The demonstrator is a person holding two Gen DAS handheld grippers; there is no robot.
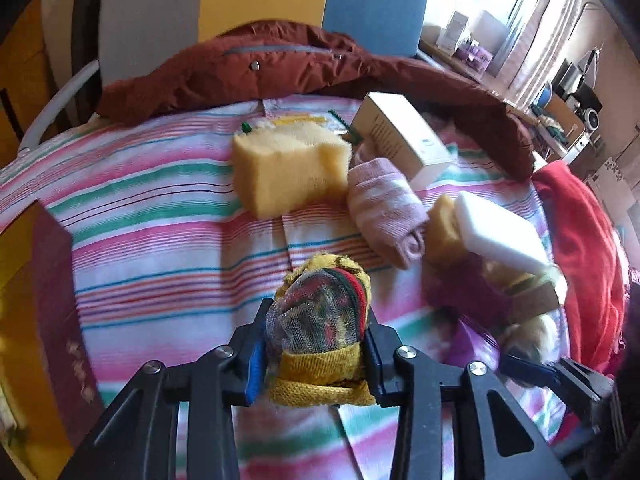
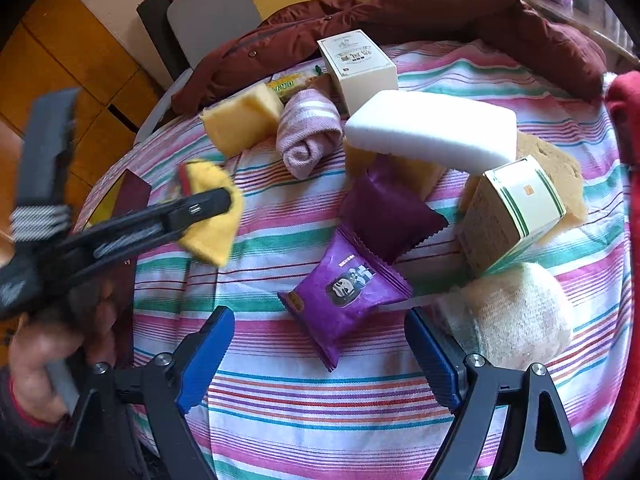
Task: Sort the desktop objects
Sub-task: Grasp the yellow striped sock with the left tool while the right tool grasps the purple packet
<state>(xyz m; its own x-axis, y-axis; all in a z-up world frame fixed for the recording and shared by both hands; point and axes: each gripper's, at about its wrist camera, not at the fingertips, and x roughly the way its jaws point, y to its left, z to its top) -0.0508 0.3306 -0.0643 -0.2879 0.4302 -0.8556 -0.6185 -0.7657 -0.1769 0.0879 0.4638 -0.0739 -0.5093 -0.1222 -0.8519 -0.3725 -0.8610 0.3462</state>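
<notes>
Yellow rolled sock [image 1: 320, 320] is clamped in the left gripper [image 1: 316, 354] jaws, just above the striped cloth [image 1: 160, 208]: pick step complete. Right gripper [image 2: 320, 354] jaws stand open, empty, over the purple packet [image 2: 344, 300]. Next: carry sock toward the pink sock [image 1: 386, 210]

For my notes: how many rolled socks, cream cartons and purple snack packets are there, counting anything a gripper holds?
Rolled socks: 3 (yellow sock in the left gripper, pink sock, cream sock)
Cream cartons: 2 (back carton, green-striped carton)
Purple packets: 2 (dark packet, bright packet)
Total: 7
</notes>
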